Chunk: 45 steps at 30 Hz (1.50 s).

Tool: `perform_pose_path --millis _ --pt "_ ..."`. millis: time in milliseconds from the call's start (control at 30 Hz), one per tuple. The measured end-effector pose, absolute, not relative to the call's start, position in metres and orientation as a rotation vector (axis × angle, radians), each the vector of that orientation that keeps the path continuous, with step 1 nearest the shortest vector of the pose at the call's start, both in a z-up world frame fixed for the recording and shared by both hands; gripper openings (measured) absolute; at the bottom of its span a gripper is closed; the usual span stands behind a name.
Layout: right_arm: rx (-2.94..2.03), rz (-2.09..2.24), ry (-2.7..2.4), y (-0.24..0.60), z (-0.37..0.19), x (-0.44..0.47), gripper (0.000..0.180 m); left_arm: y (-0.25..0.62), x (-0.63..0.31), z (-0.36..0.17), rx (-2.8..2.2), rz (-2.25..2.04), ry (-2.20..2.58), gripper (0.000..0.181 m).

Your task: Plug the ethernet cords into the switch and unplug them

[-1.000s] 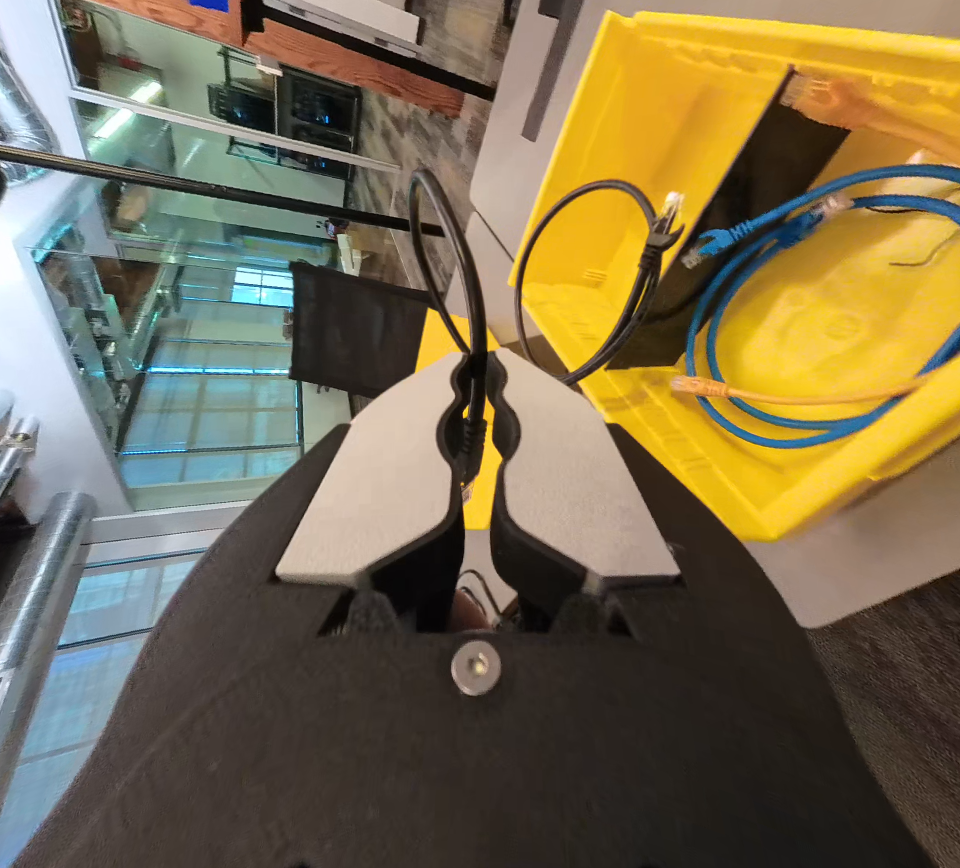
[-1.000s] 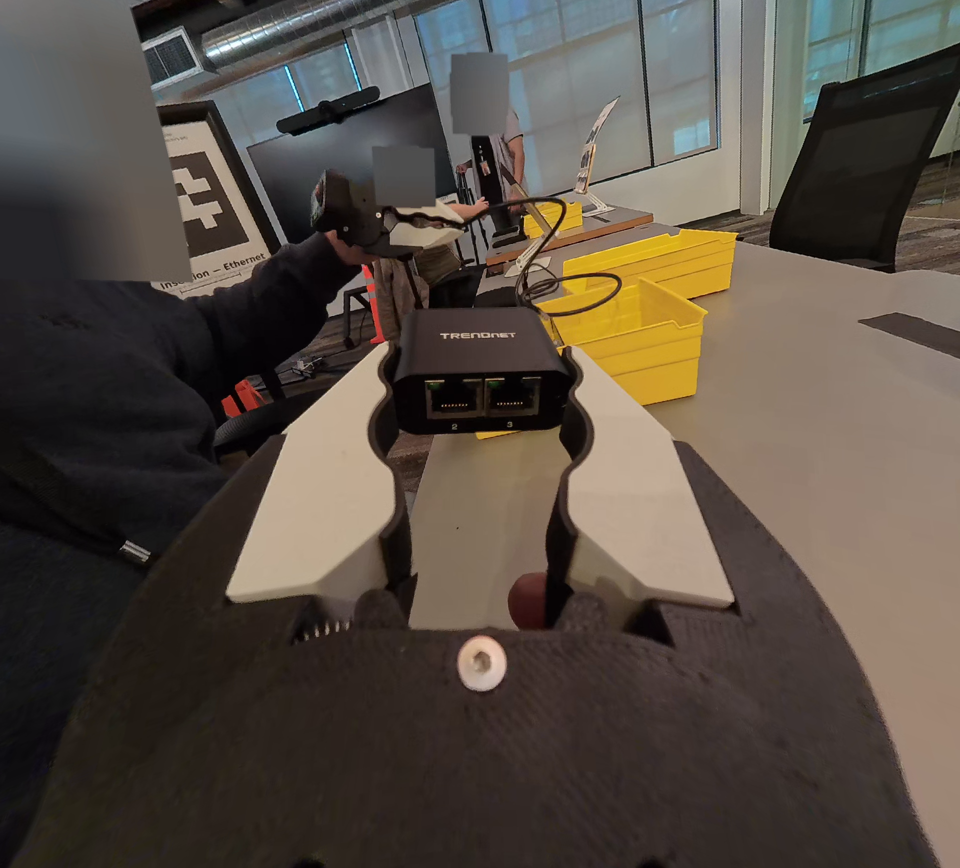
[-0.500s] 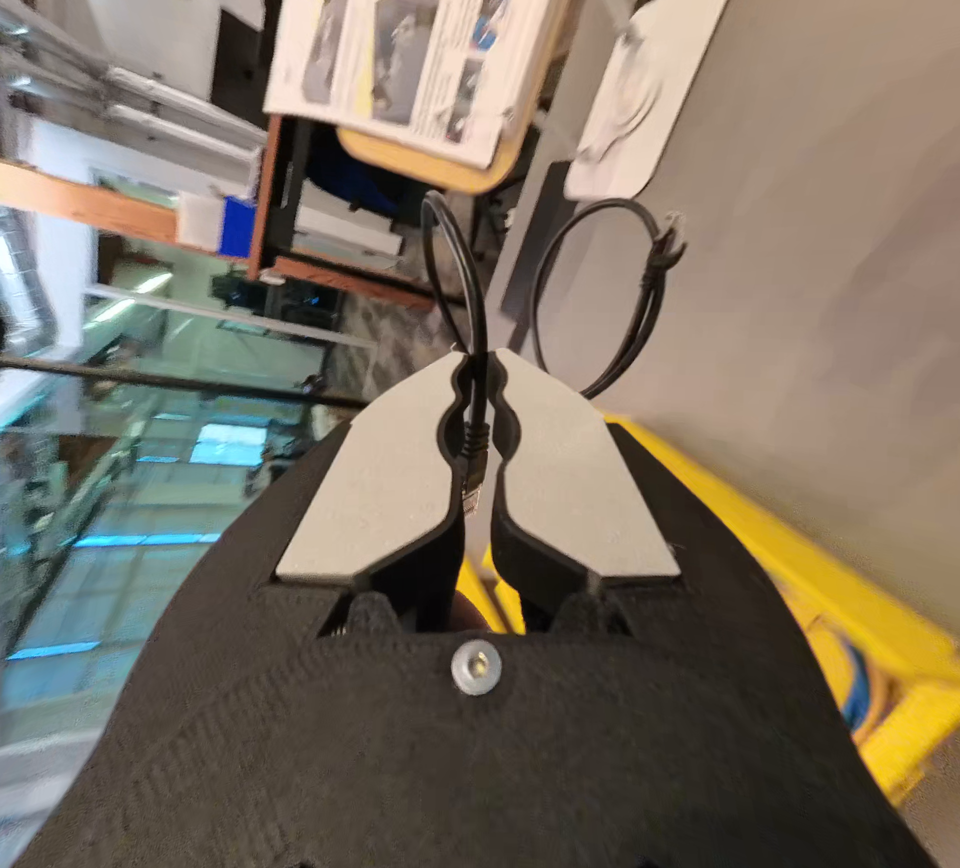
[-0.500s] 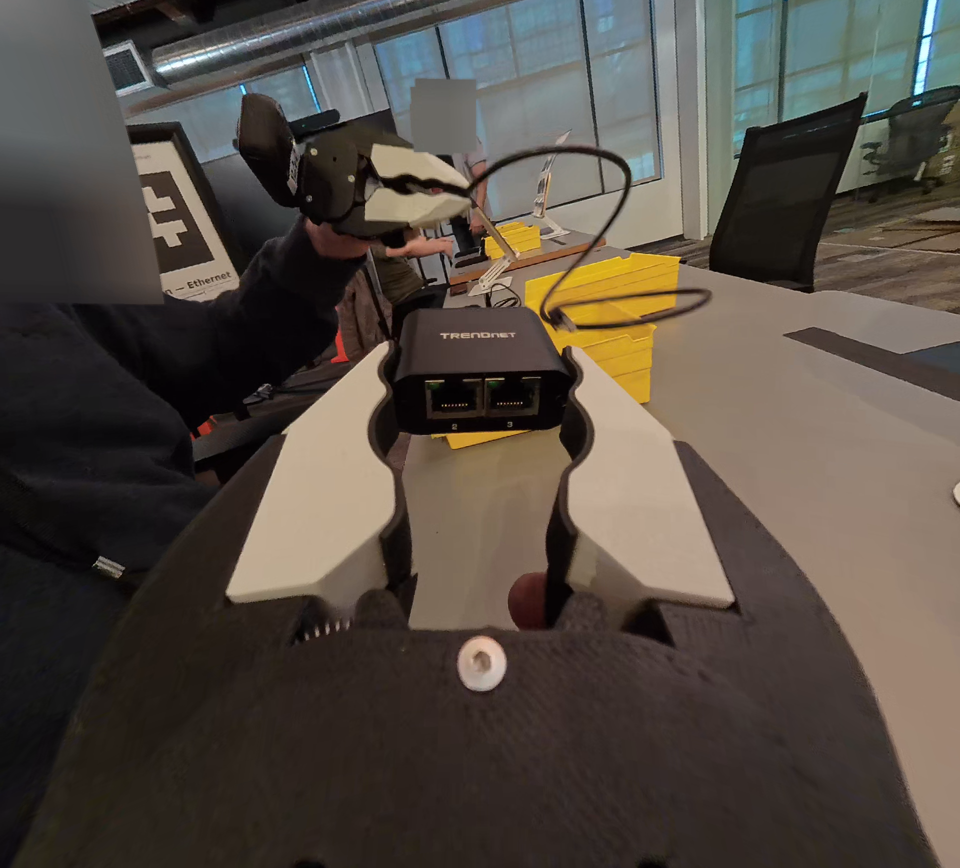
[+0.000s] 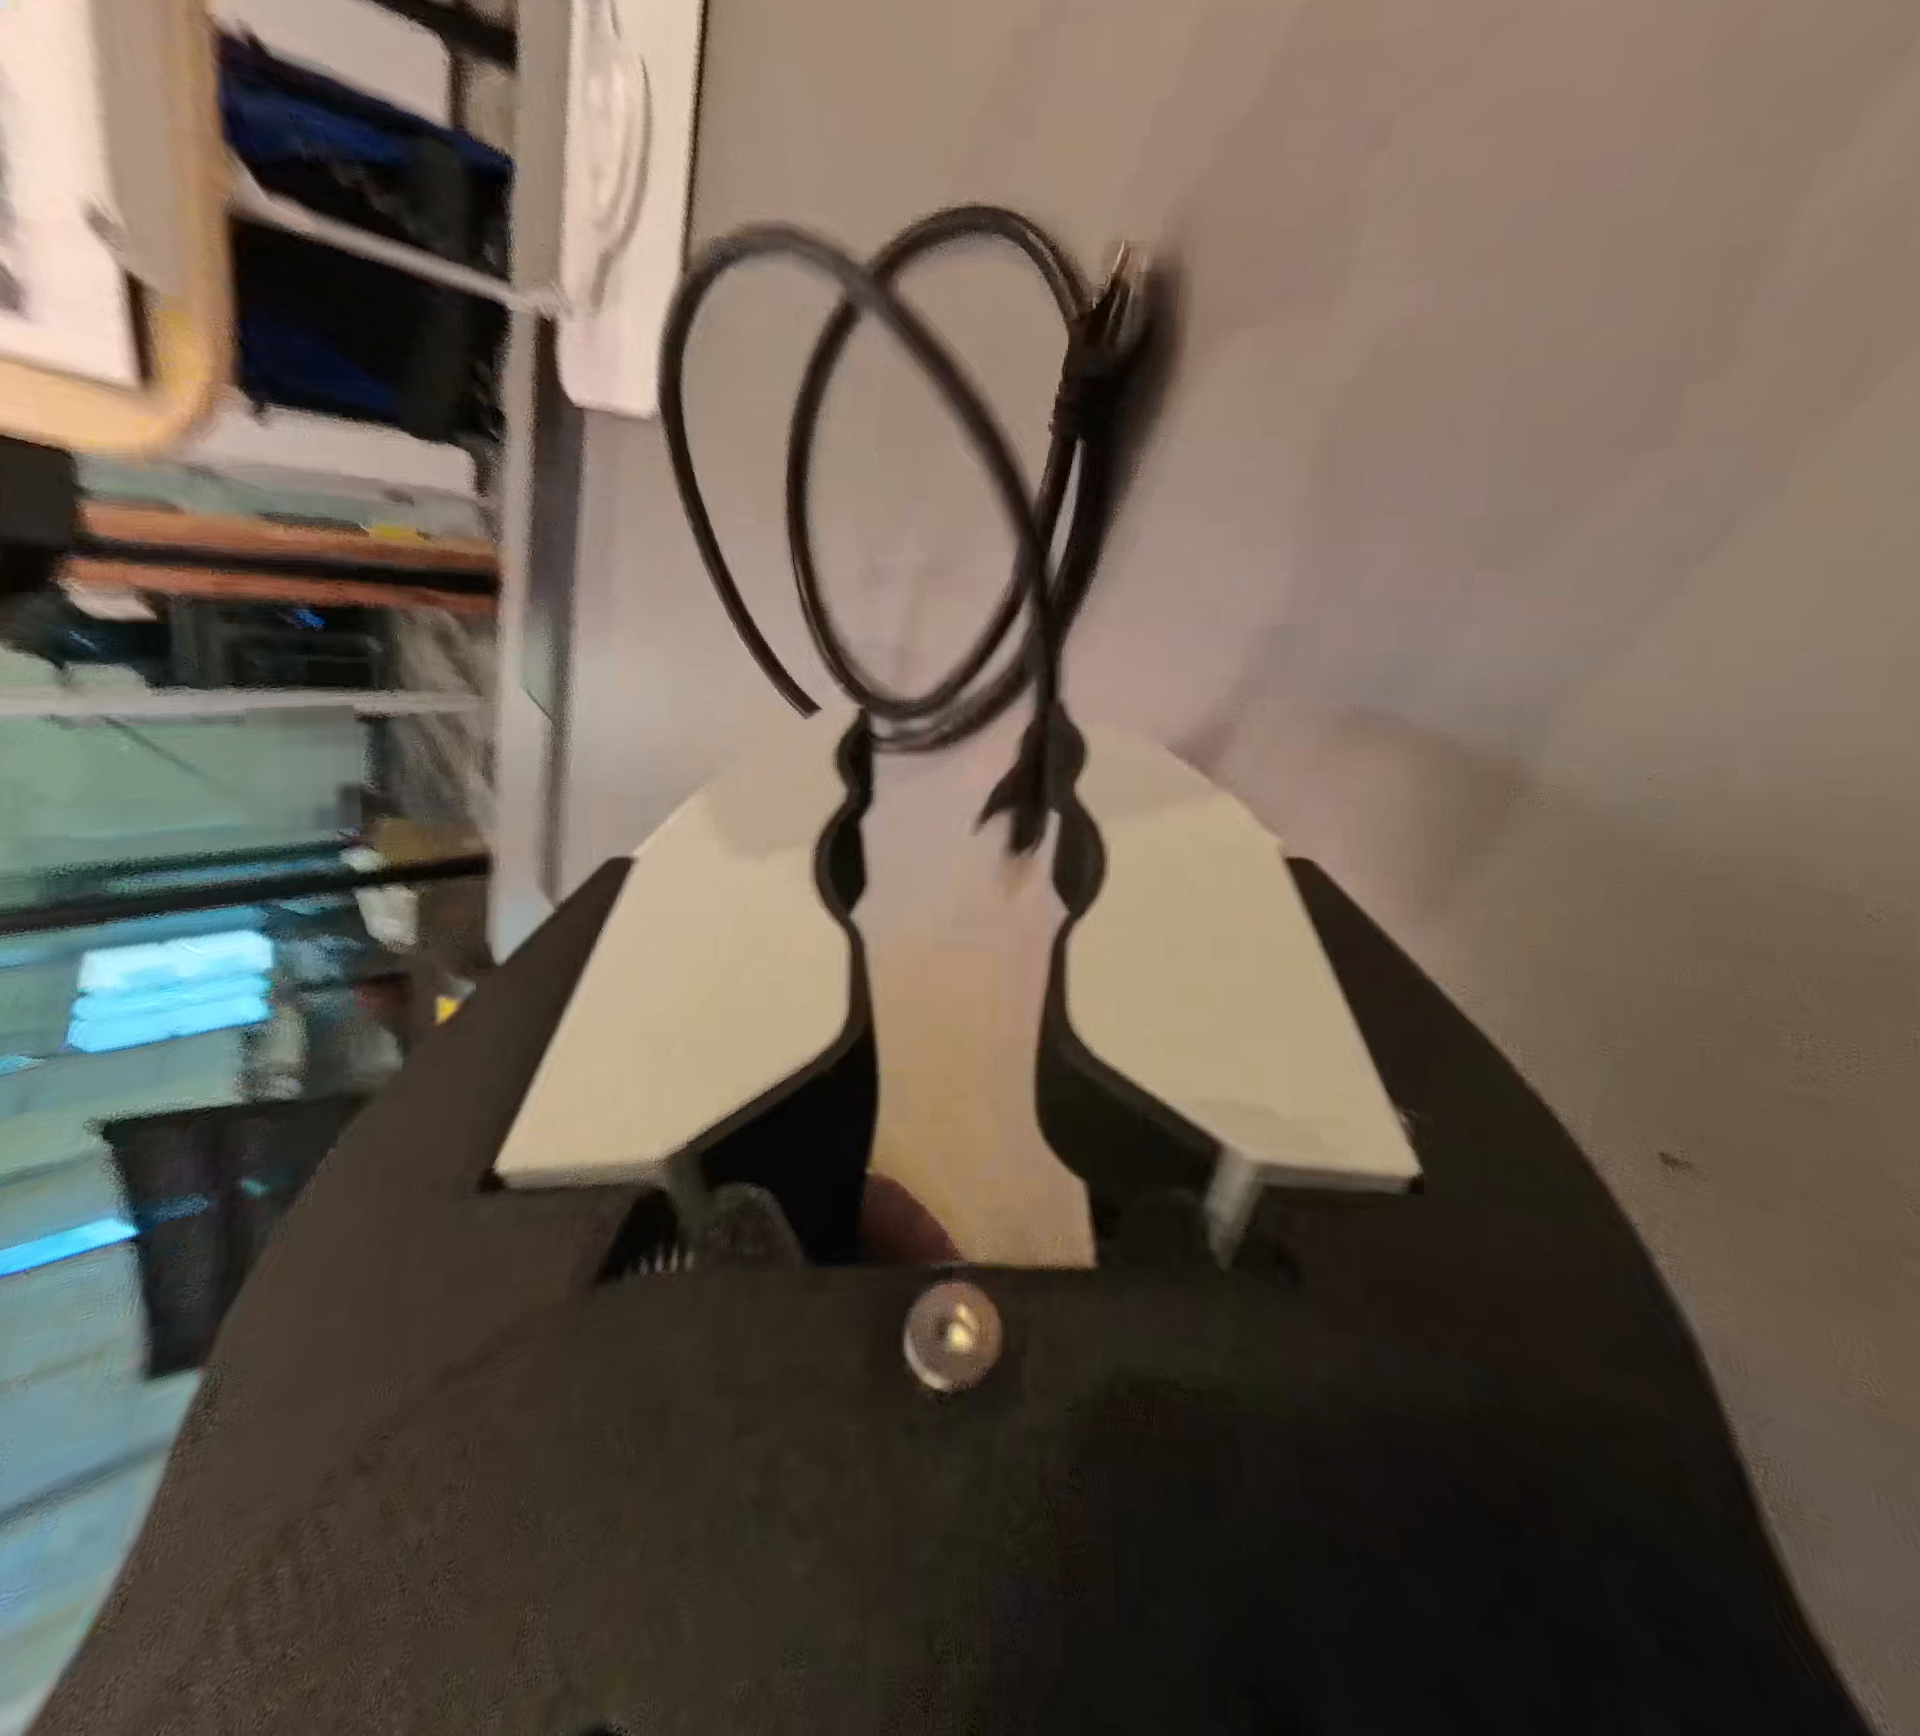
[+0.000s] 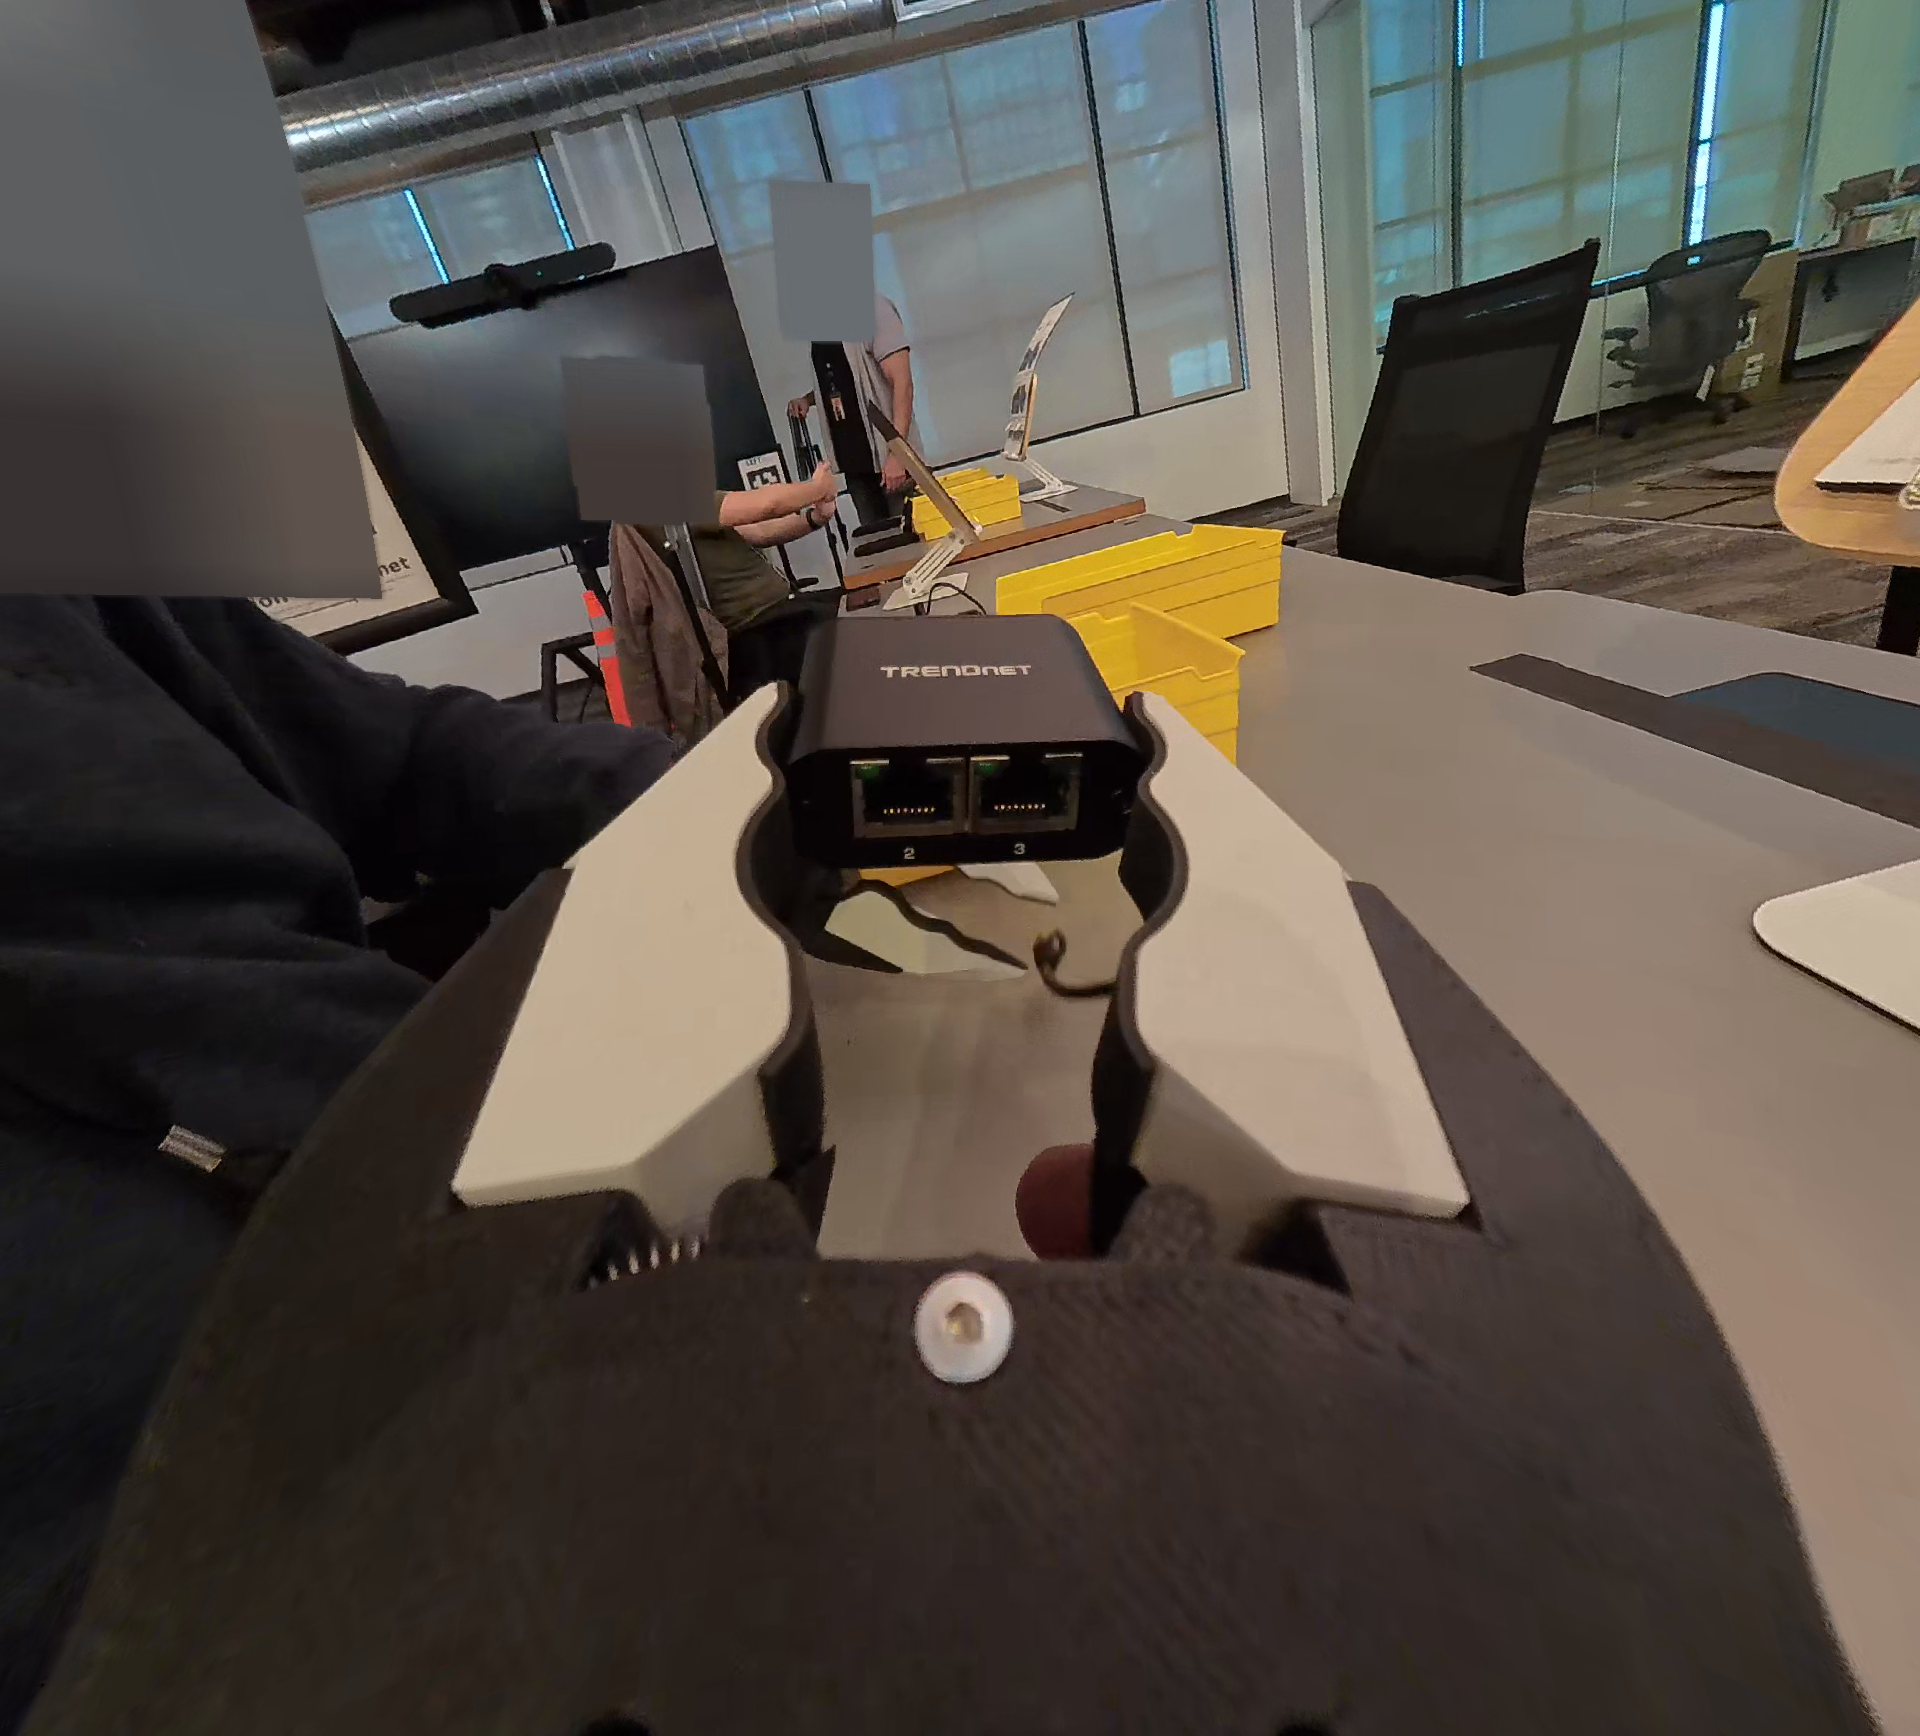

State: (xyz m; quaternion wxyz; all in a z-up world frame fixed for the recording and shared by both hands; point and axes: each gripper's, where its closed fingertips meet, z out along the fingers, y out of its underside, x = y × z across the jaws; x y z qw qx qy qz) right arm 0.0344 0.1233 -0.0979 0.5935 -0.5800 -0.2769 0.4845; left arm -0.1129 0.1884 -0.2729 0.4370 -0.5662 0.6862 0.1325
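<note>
Released since half a second ago, the limp looped black ethernet cord (image 5: pixel 935 481) is dropped before the left gripper (image 5: pixel 958 787), jaws parted and empty; the small black metal switch (image 6: pixel 961 736) is clamped by the right gripper (image 6: pixel 961 782); regrasping at the stiff plug seems best.

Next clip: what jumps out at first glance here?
A black switch sits clamped in the right claw, its two front ports empty and facing the camera. In the left wrist view, a looped black ethernet cord lies blurred over the grey table, just ahead of the open left claw.
</note>
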Motion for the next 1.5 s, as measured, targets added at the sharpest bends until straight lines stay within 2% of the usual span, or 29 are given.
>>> perform_pose_path --millis 67,167,333,467,567,767,900,1033,1133,1300,1400,1467,1500 --pt "-1.350 1.122 -0.658 0.123 -0.099 0.032 0.061 0.187 -0.127 -0.272 -1.537 0.315 1.661 0.053" --pt "-1.347 1.132 -0.662 0.123 -0.100 0.031 0.061 0.172 -0.144 -0.267 -1.737 0.169 1.537 0.061" --pt "-1.345 1.151 -0.661 0.124 -0.102 0.028 0.061 0.141 -0.130 -0.264 -2.088 -0.290 1.168 0.040" --pt "-1.340 1.161 -0.668 0.123 -0.102 0.026 0.061 0.158 -0.118 -0.269 -2.034 -0.189 1.117 0.040" --pt "-1.338 1.161 -0.676 0.121 -0.101 0.024 0.061 0.163 -0.094 -0.277 -1.954 -0.098 1.286 0.039" --pt "-1.331 1.158 -0.678 0.119 -0.098 0.023 0.061 0.175 -0.042 -0.276 -1.933 -0.200 1.402 0.039" --pt "-1.326 1.154 -0.675 0.118 -0.096 0.025 0.061 0.183 -0.037 -0.261 -1.836 -0.310 1.567 0.027" --pt "-1.322 1.163 -0.672 0.119 -0.096 0.026 0.061 0.196 -0.048 -0.273 -1.628 -0.134 1.884 0.019" --pt "-1.329 1.159 -0.677 0.119 -0.098 0.024 0.061 0.201 -0.055 -0.288 -1.582 -0.036 2.005 0.023" --pt "-1.335 1.148 -0.670 0.120 -0.099 0.028 0.061 0.190 -0.043 -0.283 -1.555 -0.145 1.980 0.026" --pt "-1.332 1.162 -0.659 0.122 -0.099 0.028 0.061 0.191 -0.037 -0.302 -1.638 -0.087 1.999 0.029" --pt "-1.334 1.162 -0.665 0.121 -0.100 0.027 0.061 0.188 -0.038 -0.321 -1.740 -0.080 2.048 0.041" --pt "-1.336 1.157 -0.669 0.120 -0.100 0.026 0.061 0.186 -0.034 -0.322 -1.745 -0.116 2.040 0.031"
